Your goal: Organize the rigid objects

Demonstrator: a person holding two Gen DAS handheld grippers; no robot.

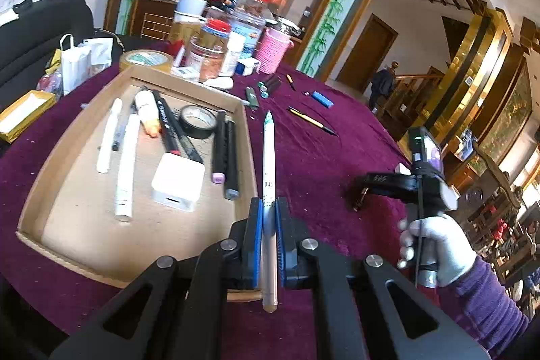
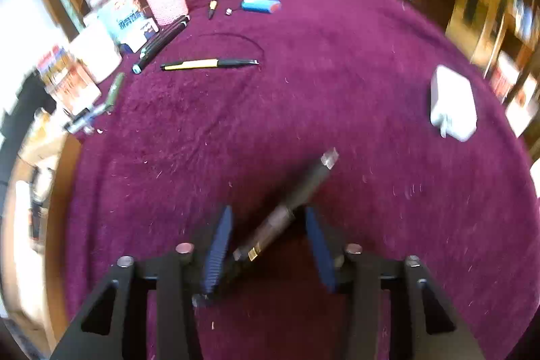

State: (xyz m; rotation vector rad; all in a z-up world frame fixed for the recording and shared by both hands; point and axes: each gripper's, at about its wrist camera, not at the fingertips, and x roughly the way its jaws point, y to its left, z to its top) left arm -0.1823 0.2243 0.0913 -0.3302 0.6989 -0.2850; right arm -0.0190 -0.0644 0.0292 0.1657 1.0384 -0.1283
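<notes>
A white pen (image 1: pixel 269 164) is clamped in the left tool (image 1: pixel 269 208); a dark marker (image 2: pixel 290 204) lies between the right tool's (image 2: pixel 268 218) parted jaws, on the desk (image 2: pixel 337 73).

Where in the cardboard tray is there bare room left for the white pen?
Free: the tray's near end, below the white charger block, and its left strip beside the white markers. Crowded: the far half around the black tape roll and the dark markers.
</notes>
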